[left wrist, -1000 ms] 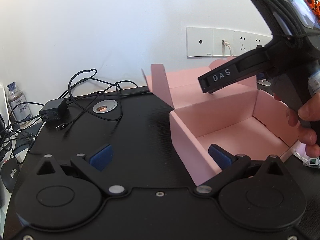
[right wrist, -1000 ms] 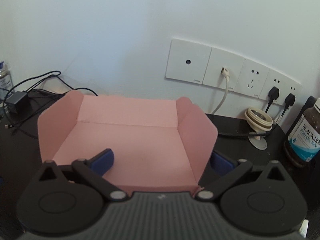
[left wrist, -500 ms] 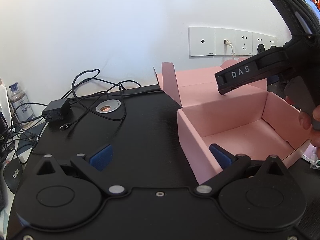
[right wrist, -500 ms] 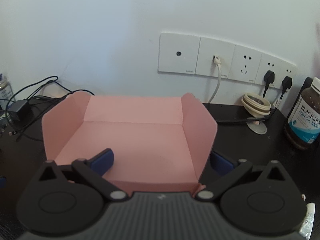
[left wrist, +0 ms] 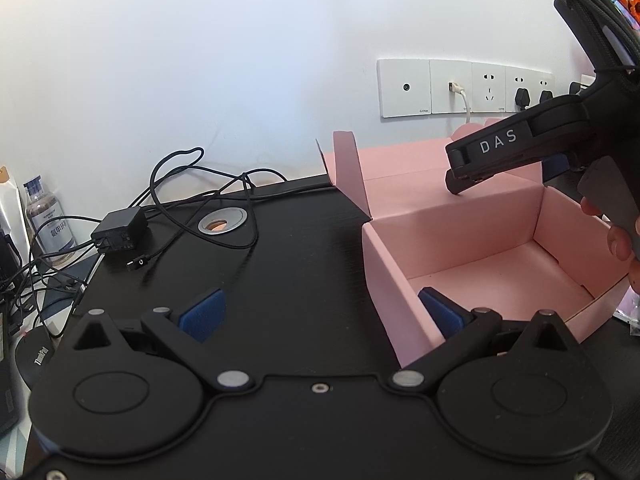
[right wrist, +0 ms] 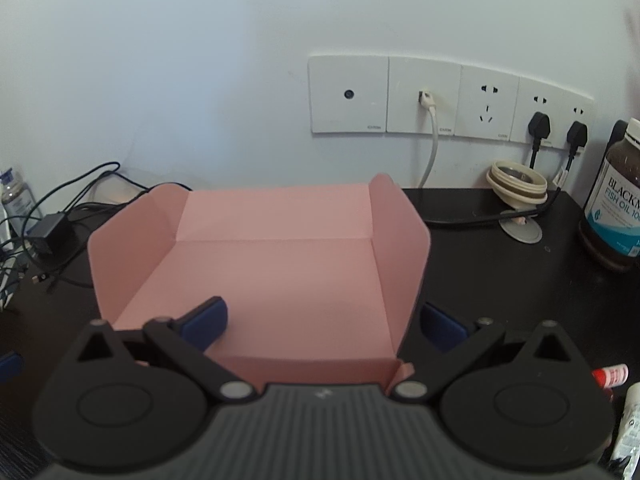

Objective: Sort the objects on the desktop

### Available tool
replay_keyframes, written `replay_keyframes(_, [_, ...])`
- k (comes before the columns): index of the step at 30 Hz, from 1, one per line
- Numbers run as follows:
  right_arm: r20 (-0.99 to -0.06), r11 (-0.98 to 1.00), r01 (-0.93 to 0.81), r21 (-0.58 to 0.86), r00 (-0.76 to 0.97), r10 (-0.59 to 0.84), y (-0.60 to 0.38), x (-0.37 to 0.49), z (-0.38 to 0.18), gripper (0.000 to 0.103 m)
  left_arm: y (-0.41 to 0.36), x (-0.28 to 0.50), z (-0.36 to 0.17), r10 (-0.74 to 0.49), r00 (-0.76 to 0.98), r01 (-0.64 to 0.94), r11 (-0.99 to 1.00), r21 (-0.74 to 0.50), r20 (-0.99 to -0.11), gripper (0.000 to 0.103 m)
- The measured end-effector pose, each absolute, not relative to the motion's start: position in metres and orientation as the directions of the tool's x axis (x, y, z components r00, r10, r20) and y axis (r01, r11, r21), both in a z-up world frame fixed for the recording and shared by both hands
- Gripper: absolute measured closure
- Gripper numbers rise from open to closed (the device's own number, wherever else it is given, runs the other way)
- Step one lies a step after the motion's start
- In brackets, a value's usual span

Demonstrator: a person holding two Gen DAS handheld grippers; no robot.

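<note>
Hovering with fingers spread and holding nothing, the left gripper [left wrist: 320, 312] and right gripper [right wrist: 324, 320] straddle the box [right wrist: 280, 272] walls. It sits empty at twelve o'clock; the bottle [right wrist: 616, 200] at two waits, so sorting looks barely begun.

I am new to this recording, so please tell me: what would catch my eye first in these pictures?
The open pink cardboard box on the black desk, empty inside, dominates both views. The open right gripper hovers over its lid, and the open left gripper straddles its left wall. A Blackmores fish oil bottle stands at the right, below white wall sockets.
</note>
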State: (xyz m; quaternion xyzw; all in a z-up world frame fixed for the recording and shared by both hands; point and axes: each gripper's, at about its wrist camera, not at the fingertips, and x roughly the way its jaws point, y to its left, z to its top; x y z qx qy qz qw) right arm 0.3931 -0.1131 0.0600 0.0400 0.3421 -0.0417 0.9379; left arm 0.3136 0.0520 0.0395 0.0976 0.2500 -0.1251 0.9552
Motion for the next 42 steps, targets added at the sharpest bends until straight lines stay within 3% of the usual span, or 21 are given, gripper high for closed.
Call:
replay_keyframes(19, [-0.638, 0.990, 0.126, 0.071, 0.768, -0.052, -0.115, 0.382, 0.060, 0.001, 0.049, 0.309, 0.042, -0.181, 0.856, 0.289, 0.944, 0.158, -0.484, 0.000])
replay_keyframes(35, [-0.620, 0.989, 0.120, 0.081, 0.784, -0.044, -0.115, 0.367, 0.068, 0.001, 0.049, 0.311, 0.037, -0.264, 0.810, 0.358, 0.930, 0.086, -0.524, 0.000])
replay_keyframes(42, [-0.626, 0.990, 0.110, 0.091, 0.779, -0.029, -0.115, 0.363, 0.068, 0.001, 0.044, 0.301, 0.042, -0.280, 0.821, 0.381, 0.917, 0.113, -0.497, 0.000])
